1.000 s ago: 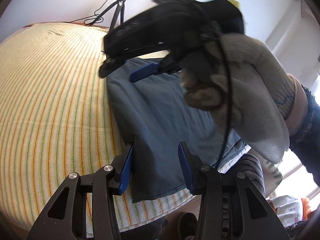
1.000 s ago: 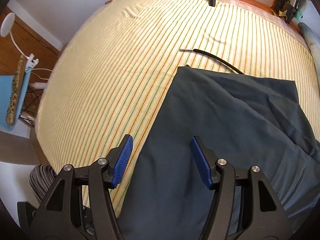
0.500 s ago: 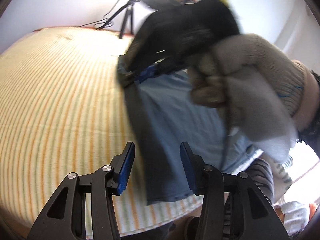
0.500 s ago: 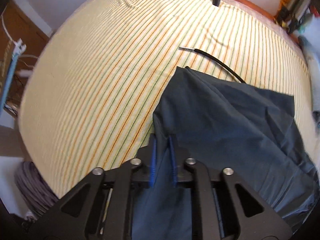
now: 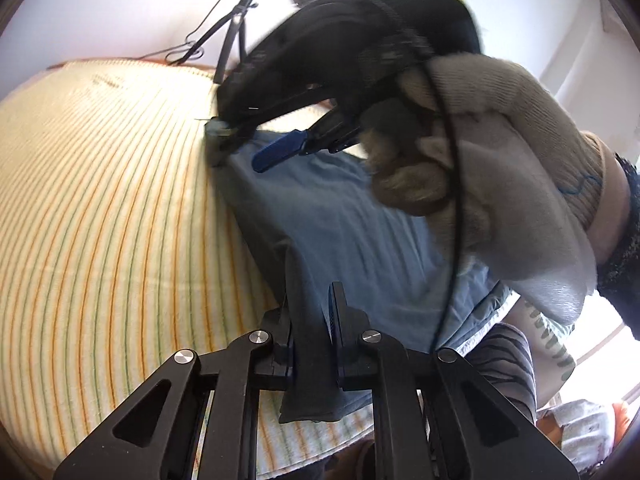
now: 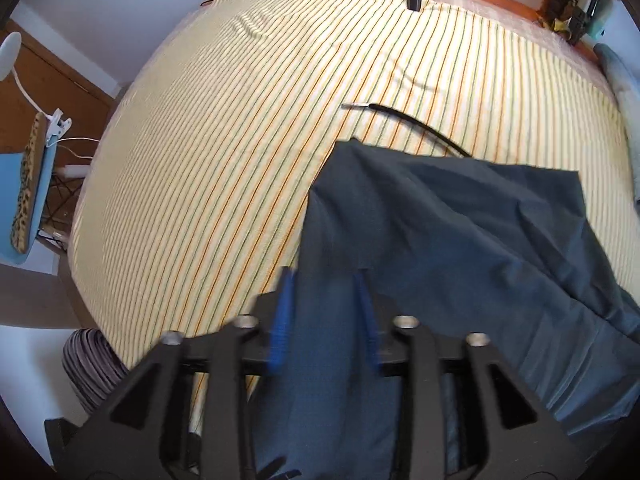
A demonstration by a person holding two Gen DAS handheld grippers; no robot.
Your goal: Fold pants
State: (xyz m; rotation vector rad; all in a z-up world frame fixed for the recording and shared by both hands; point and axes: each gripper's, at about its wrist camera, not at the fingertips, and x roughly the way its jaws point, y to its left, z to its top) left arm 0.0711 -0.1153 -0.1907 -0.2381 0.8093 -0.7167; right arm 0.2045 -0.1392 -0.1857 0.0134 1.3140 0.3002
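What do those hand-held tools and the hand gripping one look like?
Each tool has black angular metal arms with silver bolts and ribbed blue pads. The hand wears a cream knitted glove with a dark fuzzy cuff; a thin black cable crosses it.

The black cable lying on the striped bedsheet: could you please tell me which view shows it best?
The right wrist view: the black cable lies in plain sight on the striped bedsheet, just beyond the pants. In the left wrist view the right gripper and gloved hand cover that area, so it cannot be made out.
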